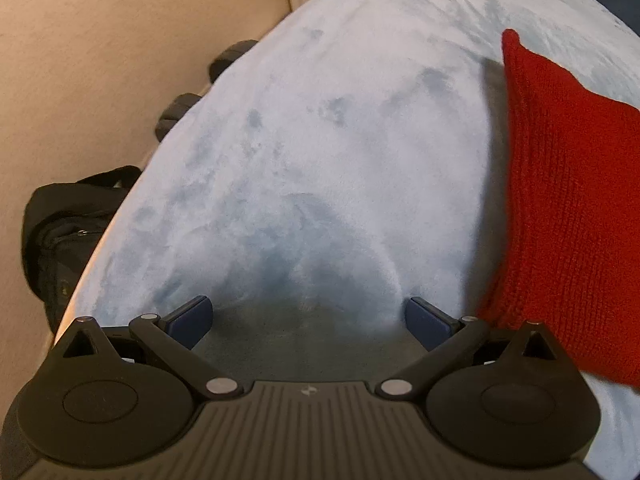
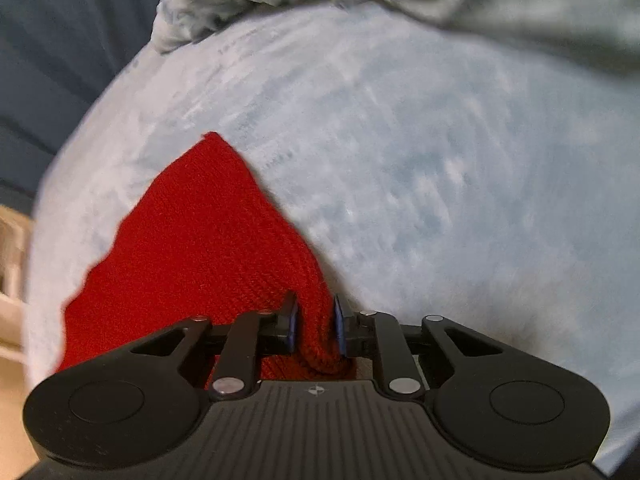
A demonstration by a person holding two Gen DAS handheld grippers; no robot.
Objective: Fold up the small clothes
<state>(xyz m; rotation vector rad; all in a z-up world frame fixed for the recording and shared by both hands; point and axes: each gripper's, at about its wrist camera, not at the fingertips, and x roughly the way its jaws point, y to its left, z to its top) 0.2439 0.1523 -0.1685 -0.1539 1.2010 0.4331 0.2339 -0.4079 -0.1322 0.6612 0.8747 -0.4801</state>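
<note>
Fingers of the right gripper (image 2: 315,326) pinch a bunched fold of the red knitted garment (image 2: 192,248), its near edge hidden under the tool; left gripper (image 1: 309,320) fingers gape over the pale blue fleece blanket (image 1: 320,140), garment's right side cut off

Red knit garment (image 2: 200,248), pale-blue blanket (image 2: 440,160)

One red knitted garment (image 1: 568,208) lies on one pale blue plush blanket (image 1: 320,140); two black two-finger grippers work it, left (image 1: 308,320) and right (image 2: 314,324); beside the bed, one black zipped bag (image 1: 68,224) and two dark slippers (image 1: 232,60)
</note>
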